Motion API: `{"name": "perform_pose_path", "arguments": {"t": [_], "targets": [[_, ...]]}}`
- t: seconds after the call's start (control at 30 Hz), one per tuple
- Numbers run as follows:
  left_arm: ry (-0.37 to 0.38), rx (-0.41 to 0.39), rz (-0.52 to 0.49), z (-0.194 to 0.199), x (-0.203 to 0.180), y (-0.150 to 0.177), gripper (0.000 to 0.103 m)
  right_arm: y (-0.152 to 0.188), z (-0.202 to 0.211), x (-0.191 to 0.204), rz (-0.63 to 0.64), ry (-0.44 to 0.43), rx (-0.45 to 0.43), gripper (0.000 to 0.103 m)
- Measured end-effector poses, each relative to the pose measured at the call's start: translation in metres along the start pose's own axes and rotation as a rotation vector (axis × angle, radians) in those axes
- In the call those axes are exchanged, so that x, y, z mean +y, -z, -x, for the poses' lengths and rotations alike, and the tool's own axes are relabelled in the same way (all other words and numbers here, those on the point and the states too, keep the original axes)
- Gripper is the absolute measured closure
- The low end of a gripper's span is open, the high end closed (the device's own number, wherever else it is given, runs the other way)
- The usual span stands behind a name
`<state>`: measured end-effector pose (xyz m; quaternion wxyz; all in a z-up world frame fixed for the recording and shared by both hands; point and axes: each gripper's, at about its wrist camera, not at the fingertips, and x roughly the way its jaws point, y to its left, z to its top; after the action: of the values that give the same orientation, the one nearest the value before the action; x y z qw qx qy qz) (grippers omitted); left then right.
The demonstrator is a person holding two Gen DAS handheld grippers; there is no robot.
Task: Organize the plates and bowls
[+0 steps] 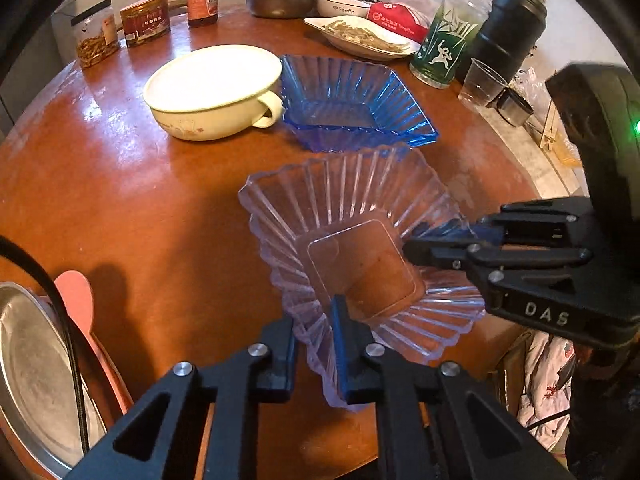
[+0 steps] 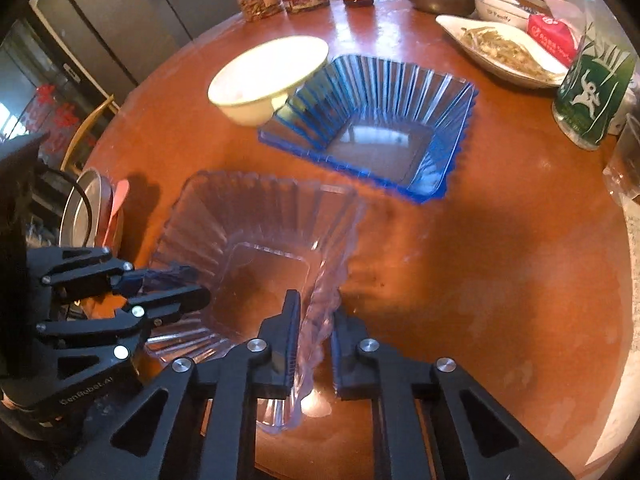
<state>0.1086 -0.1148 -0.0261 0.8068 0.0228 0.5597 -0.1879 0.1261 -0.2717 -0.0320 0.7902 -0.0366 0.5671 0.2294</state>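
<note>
**Both tools clamped on the clear ribbed bowl**

The round brown table (image 1: 120, 200) carries most of the scene. At its near left edge a metal tray (image 1: 32, 360) leans with a pink spatula (image 1: 76, 296) beside it. Across the middle, a cream bowl (image 1: 212, 88) with a handle touches a blue ribbed bowl (image 1: 352, 104). Along the far edge stand a steel bowl (image 1: 280, 0), a white dish of food (image 1: 360, 36), a green-labelled bottle (image 1: 448, 48), a black flask (image 1: 508, 28), a plastic cup (image 1: 480, 84) and three jars and bottles.

The clear ribbed bowl (image 1: 360, 248) sits nearest the cameras, just in front of the blue one, square-bottomed, fluted, faintly violet, tilted.

The left tool (image 1: 332, 344) grips the bowl's near rim, wall pinched between its closed fingers. The right tool (image 2: 316, 344) clenches an adjacent side of the rim the same way. Both point steeply downward.
</note>
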Motion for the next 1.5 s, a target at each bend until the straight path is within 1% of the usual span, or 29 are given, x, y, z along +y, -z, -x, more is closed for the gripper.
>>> {"name": "perform_pose_path", "arguments": {"t": [0.3,0.5,0.57,0.6,0.67,0.73,0.87,1.07,1.13,1.2,1.27,1.47,1.5], "targets": [[-0.006,0.021,-0.031,-0.001,-0.008,0.011,0.088,0.012,0.003,0.006,0.015,-0.004,0.003,0.093],[-0.009,0.009,-0.015,0.002,-0.005,0.01,0.088,0.004,0.0,0.004,-0.005,-0.017,0.008,0.092],[-0.013,0.001,-0.012,0.006,-0.003,0.01,0.088,0.004,0.001,-0.001,-0.02,-0.015,0.007,0.089],[-0.015,-0.001,-0.009,0.008,-0.002,0.01,0.087,0.004,0.003,-0.002,-0.02,-0.009,0.0,0.085],[-0.019,-0.005,-0.009,0.012,-0.002,0.01,0.087,0.003,0.006,-0.007,-0.033,-0.017,-0.008,0.082],[-0.021,-0.008,-0.005,0.015,-0.001,0.009,0.086,0.001,0.011,-0.011,-0.05,-0.027,-0.019,0.07],[-0.027,-0.007,0.004,0.018,0.003,0.008,0.081,-0.001,0.02,-0.016,-0.055,-0.028,-0.041,0.069],[-0.034,-0.046,0.018,0.032,0.009,0.001,0.08,-0.003,0.033,-0.019,-0.061,-0.038,-0.071,0.068],[-0.043,-0.061,0.018,0.038,0.009,-0.004,0.077,-0.005,0.037,-0.02,-0.062,-0.039,-0.082,0.068],[-0.053,-0.076,0.02,0.043,0.008,-0.009,0.064,-0.008,0.041,-0.02,-0.058,-0.04,-0.094,0.068],[-0.067,-0.093,0.016,0.047,0.005,-0.015,0.06,-0.011,0.046,-0.022,-0.059,-0.045,-0.106,0.068],[-0.103,-0.124,-0.003,0.051,-0.007,-0.034,0.059,-0.023,0.063,-0.026,-0.058,-0.039,-0.151,0.067],[-0.107,-0.127,-0.001,0.051,-0.006,-0.036,0.057,-0.025,0.065,-0.027,-0.059,-0.038,-0.156,0.064]]}}
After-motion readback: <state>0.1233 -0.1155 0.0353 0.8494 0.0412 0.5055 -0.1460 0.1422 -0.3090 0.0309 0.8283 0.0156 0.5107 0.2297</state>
